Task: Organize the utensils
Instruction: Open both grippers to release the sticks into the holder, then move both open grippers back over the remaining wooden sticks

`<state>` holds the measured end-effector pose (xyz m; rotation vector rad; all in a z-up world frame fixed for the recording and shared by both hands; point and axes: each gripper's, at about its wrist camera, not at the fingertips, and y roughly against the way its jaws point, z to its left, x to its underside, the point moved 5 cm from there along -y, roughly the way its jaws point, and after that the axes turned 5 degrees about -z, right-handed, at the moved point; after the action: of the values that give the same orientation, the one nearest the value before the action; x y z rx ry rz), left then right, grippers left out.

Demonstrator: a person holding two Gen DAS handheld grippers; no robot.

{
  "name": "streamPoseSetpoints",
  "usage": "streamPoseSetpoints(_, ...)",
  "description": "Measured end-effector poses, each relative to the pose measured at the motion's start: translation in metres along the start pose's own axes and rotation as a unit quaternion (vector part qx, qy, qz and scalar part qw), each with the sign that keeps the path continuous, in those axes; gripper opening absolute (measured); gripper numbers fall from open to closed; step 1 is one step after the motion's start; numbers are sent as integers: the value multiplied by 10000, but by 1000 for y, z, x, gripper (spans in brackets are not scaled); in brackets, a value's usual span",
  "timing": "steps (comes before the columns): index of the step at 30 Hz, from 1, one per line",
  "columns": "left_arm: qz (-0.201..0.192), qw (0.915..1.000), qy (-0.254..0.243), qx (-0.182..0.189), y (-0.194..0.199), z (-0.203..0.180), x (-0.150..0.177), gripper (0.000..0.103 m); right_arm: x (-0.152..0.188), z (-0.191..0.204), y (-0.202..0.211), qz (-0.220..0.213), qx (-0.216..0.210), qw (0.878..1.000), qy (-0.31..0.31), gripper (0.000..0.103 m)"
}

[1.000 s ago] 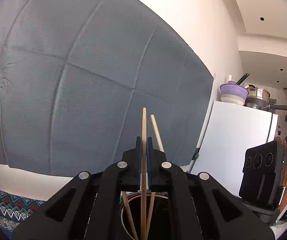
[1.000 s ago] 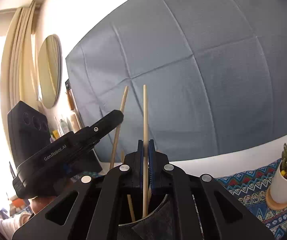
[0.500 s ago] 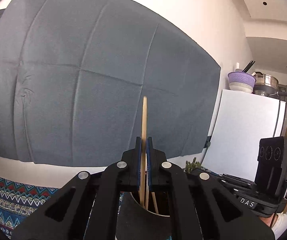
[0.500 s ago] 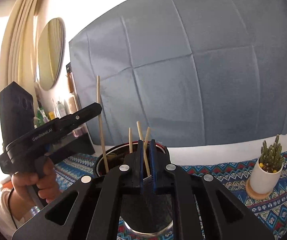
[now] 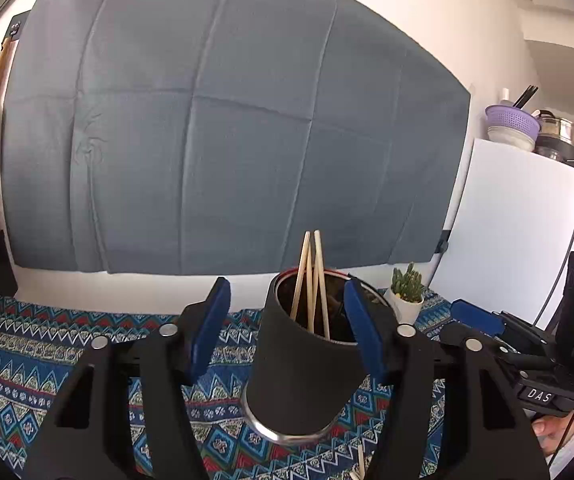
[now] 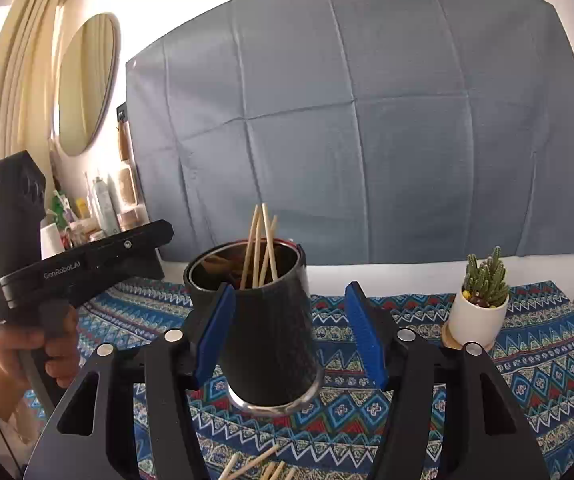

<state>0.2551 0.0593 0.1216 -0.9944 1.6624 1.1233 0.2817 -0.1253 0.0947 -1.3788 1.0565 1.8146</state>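
We take the black holder [image 5: 303, 376] as our landmark: a dark cylinder with a metal rim at its base, standing on the patterned blue tablecloth [image 5: 15, 360] in front of the grey-blue cloth [image 5: 215, 140] hung on the wall. Inside the holder lean several wooden chopsticks [image 5: 311, 280], their tips rising above its mouth; from the right wrist view we count about 4 of them [image 6: 261, 244].

Our left gripper [image 5: 287, 328] has its jaws opening, standing wide and gripping nothing. The holder sits behind the gap, nearer the right blue pad, and the pads do not press on it. Our right gripper [image 6: 287, 332] is likewise opening, wide and gripping nothing, with the holder behind the gap and close to its left pad; we cannot tell whether that pad brushes the holder's wall.

In front of the holder, nearer us, more loose chopsticks [image 6: 255, 466] lie flat on the tablecloth at the bottom of the right wrist view. To the right of the holder stands a small cactus [image 6: 485, 276] in a white pot, well apart from it. To the left of the holder in the right wrist view, a hand [image 6: 27, 344] grips the handle of the left gripper.
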Motion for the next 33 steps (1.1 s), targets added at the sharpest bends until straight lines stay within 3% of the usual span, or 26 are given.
streamPoseSetpoints(4, 185, 9996, -108, -203, 9, -2, 12, 87, 11, 1, 11, 116, 112, 9998, 94, 72)
streamPoseSetpoints(7, 344, 9989, -221, -242, 14, -5, 20, 92, 17, 4, 18, 167, 202, 9993, 248, 86)
streamPoseSetpoints(10, 480, 9976, -329, -375, 17, -7, 29, 97, 25, 9, 21, 305, 202, 9985, 399, 88)
streamPoseSetpoints(21, 1299, 9891, -581, -382, 20, -9, 70, 97, 49, 17, 28, 840, 362, 9922, 845, 90)
streamPoseSetpoints(33, 2047, 9722, -1089, -318, 18, -17, 126, 97, 100, 2, 27, 1896, 455, 9761, 959, 91)
